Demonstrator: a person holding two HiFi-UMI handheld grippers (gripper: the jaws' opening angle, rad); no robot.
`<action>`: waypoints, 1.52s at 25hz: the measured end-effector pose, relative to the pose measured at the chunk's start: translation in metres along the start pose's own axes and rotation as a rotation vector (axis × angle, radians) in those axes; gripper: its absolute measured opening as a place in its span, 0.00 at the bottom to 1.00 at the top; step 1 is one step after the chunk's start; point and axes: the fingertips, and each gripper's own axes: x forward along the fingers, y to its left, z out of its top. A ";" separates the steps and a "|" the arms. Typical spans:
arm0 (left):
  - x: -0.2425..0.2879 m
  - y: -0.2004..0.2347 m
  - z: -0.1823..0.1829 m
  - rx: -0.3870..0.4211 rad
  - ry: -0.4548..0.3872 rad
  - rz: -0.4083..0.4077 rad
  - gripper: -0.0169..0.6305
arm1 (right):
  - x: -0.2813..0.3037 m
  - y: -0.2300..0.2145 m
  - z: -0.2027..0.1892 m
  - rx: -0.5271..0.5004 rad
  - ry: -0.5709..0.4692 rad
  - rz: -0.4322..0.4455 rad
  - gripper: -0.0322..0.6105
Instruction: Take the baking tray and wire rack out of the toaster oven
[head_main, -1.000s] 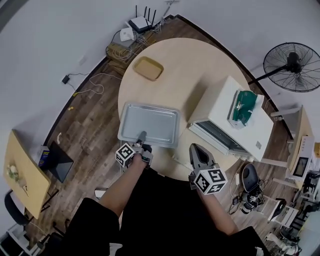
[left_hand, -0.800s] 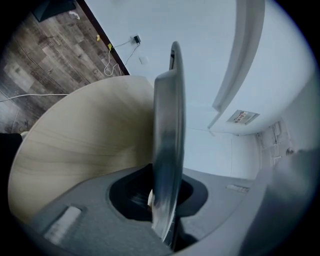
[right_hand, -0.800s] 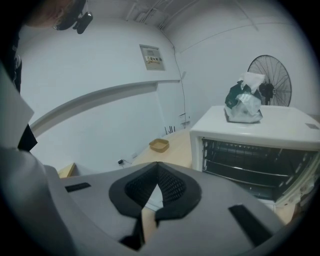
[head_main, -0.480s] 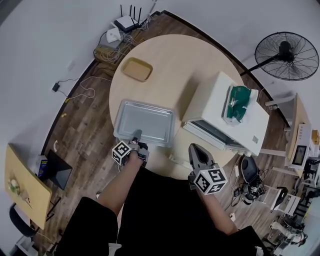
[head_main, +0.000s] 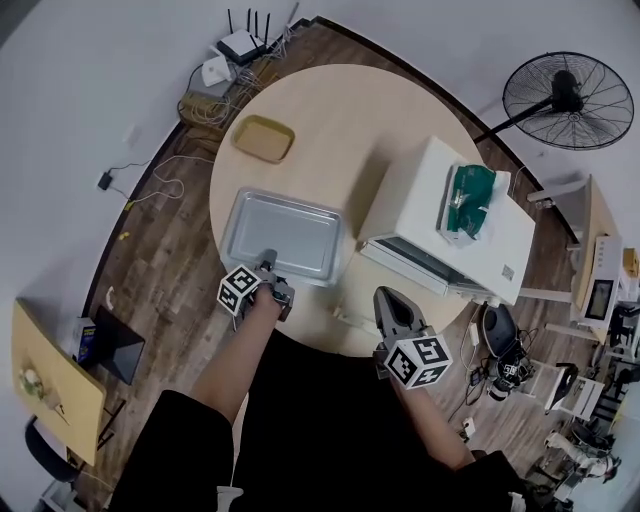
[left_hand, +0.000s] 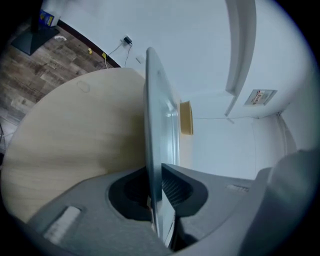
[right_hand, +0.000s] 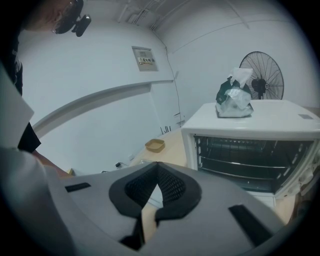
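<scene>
Left gripper (head_main: 267, 260) jaws clamp only the near rim of the baking tray (head_main: 285, 232); a slip could tip it off the tabletop (head_main: 340, 130) edge. Right gripper (head_main: 392, 300) jaws closed, empty. The wire rack (right_hand: 240, 162) sits inside the toaster oven (head_main: 420, 205).

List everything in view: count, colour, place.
table: 1, light wood, round, centre
baking tray: 1, silver, over table, left of oven
toaster oven: 1, white, door open, table's right side
wire rack: 1, metal, inside oven
pack: 1, green and white, atop oven
dish: 1, tan, table's far side
fan: 1, black, floor at right
router: 1, white, floor beyond table
left gripper: 1, grey, shut on tray's near rim
right gripper: 1, grey, shut, empty, by table's near edge
</scene>
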 end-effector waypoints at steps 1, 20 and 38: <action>0.002 -0.002 0.000 0.014 0.010 0.004 0.09 | -0.001 -0.001 0.000 -0.001 -0.001 -0.002 0.05; 0.010 -0.006 -0.029 0.408 0.222 0.233 0.31 | -0.021 -0.025 -0.008 -0.023 0.006 -0.018 0.05; -0.013 0.008 -0.055 0.581 0.506 0.331 0.40 | -0.020 -0.018 0.006 -0.062 -0.032 0.037 0.05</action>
